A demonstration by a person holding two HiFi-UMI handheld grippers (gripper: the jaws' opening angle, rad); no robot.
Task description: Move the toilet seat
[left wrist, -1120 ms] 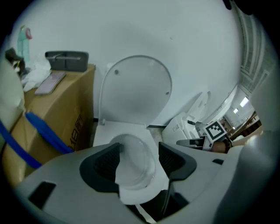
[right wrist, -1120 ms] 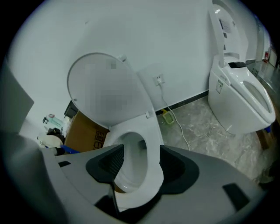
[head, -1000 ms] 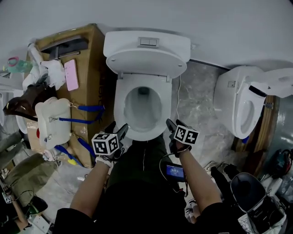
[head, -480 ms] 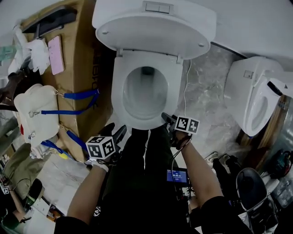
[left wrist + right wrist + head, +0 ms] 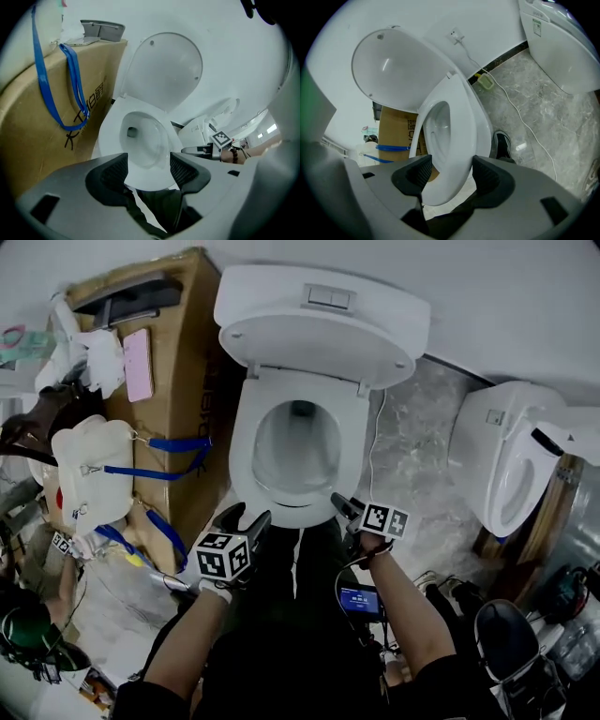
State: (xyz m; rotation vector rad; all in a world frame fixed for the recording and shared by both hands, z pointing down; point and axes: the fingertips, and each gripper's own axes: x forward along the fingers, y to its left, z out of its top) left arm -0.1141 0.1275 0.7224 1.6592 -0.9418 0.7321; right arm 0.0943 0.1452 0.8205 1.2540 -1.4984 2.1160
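Black print on the cardboard box [image 5: 91, 98] is too distorted to read; the small blue screen [image 5: 358, 597] shows blurred, illegible digits.

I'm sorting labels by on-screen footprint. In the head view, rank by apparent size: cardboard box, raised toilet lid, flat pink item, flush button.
1. cardboard box
2. toilet lid
3. flat pink item and flush button: too alike to rank, though the pink one looks perhaps slightly bigger.

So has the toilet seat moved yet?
No. The toilet seat still lies down on the bowl, with the lid still raised against the tank.
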